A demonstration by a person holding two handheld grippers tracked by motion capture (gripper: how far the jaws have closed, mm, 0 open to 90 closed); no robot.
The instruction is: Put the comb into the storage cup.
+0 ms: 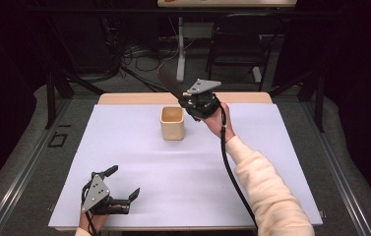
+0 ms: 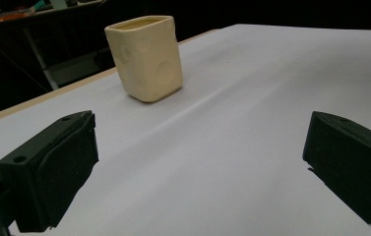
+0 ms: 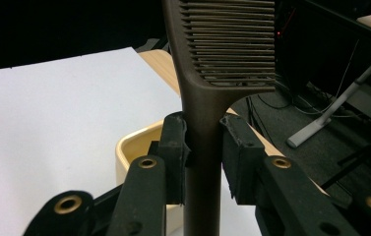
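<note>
Dark brown comb (image 3: 207,98) upright above cream square cup (image 1: 172,123)

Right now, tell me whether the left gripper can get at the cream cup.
Probably yes. The left gripper rests open near the table's front edge, and bare white paper lies between its jaws and the cream cup. The right gripper, holding the comb, hovers close beside the cup.

White sheet (image 1: 183,172) bare between both tongs, cream cup (image 1: 172,123) alone standing mid-table
</note>
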